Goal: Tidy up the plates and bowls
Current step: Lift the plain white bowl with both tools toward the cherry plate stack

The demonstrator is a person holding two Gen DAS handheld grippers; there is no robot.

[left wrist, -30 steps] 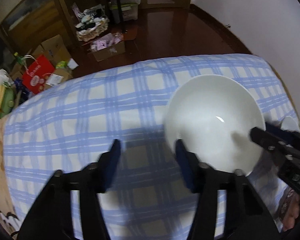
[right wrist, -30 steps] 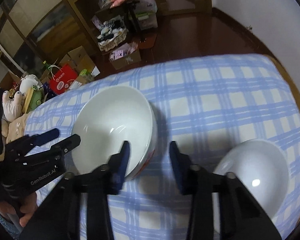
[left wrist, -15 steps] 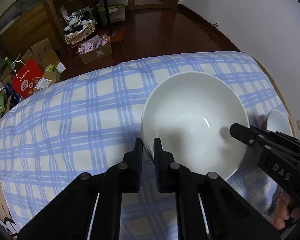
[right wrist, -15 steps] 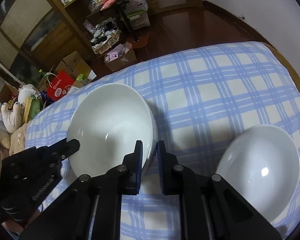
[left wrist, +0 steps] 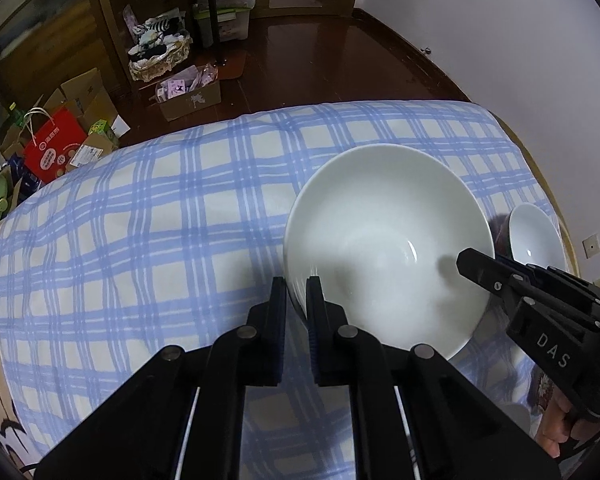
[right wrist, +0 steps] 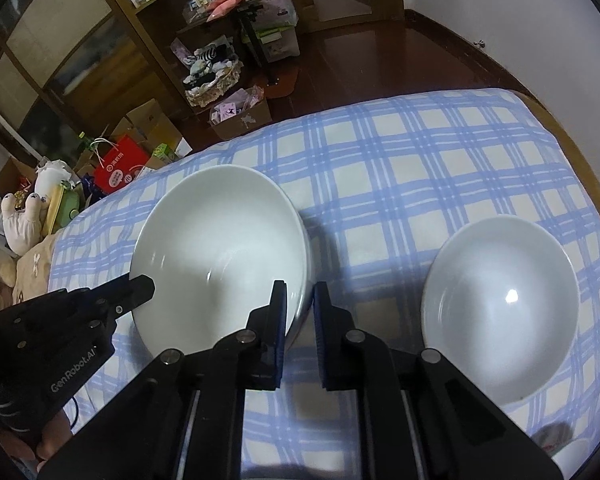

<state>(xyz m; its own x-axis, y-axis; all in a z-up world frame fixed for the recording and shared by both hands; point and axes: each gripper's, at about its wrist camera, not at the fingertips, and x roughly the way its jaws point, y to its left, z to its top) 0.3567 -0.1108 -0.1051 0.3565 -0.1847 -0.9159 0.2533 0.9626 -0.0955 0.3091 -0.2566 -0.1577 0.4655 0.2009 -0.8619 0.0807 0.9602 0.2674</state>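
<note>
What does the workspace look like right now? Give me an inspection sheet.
Surface: table under a blue checked cloth, wooden rim showing at the right.
Job's things: large white bowl, held at opposite rims; smaller white bowl sits apart to its right. No plates seen.
Clutter: a patterned object at the cloth's near right corner, too cut off to identify.
Grippers: left gripper shut on the large white bowl's rim; right gripper shut on its other rim.
Cables: one thin dark cable below the left gripper in the right wrist view.
Surroundings: dark wood floor, shelves, cardboard boxes, red bag, basket, plush toys.
</note>
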